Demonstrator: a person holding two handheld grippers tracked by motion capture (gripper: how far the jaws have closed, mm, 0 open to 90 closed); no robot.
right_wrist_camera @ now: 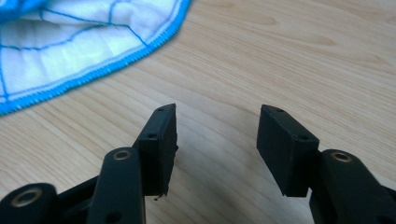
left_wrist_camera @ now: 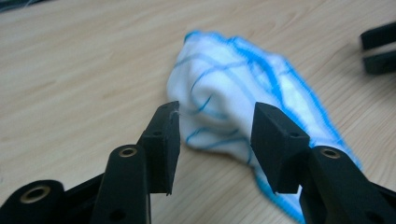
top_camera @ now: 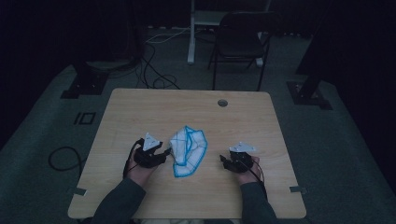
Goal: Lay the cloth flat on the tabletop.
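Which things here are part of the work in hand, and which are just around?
In the work: white cloth with blue edging, left gripper, right gripper, both open.
Just around: black chair, floor cables, table's grommet hole.

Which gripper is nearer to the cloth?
Left. The left gripper sits right at the cloth's left edge, jaws open toward it. The right gripper rests on the table to its right, apart from it.

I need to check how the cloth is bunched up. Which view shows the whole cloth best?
The high view: the cloth lies whole between both grippers. The left gripper view shows its crumpled end close up; the right gripper view catches a blue-stitched edge.
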